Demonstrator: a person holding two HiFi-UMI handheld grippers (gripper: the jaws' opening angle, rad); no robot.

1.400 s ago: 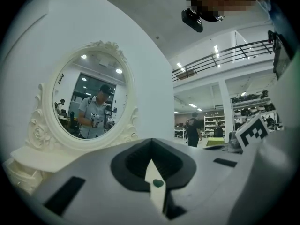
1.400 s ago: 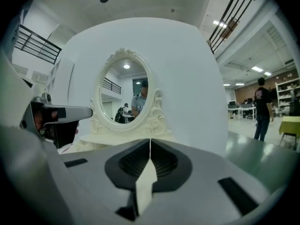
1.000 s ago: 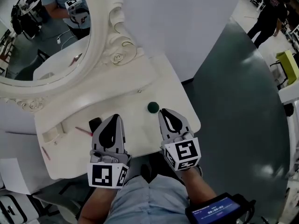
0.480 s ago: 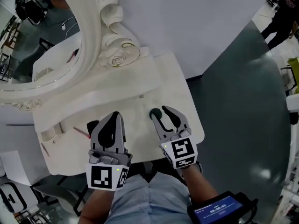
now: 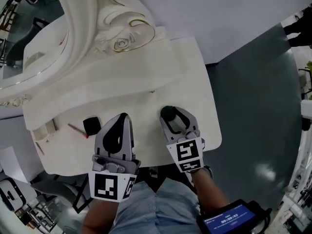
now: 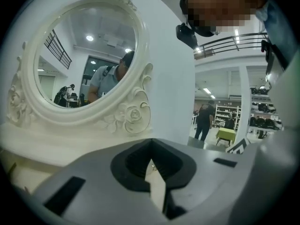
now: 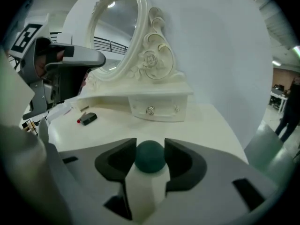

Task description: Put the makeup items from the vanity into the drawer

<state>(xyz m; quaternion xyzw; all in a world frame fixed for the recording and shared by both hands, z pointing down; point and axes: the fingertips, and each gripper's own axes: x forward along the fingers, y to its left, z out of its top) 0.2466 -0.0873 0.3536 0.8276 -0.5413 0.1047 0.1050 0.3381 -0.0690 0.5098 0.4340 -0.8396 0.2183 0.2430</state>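
Note:
A dark green round makeup sponge (image 5: 168,113) (image 7: 150,157) rests on the white vanity top (image 5: 195,77). My right gripper (image 5: 171,112) (image 7: 150,148) has its jaws on either side of the sponge; they are opening and do not squeeze it. To the left, my left gripper (image 5: 125,116) (image 6: 150,143) hovers over the vanity with its tips together and nothing between them. A small black case (image 5: 90,126) (image 7: 88,118) and a red pencil (image 5: 76,129) lie just left of it. The vanity's small drawer (image 7: 157,108) stands shut under the mirror.
The ornate white oval mirror (image 5: 58,38) (image 7: 115,32) (image 6: 79,60) rises along the back of the vanity. The vanity's right edge (image 5: 214,126) drops to a grey floor. A person's legs are below the front edge.
My right gripper has moved forward to the green sponge and spread its jaws around it. The left gripper has stayed shut in about the same spot. The view has shifted slightly.

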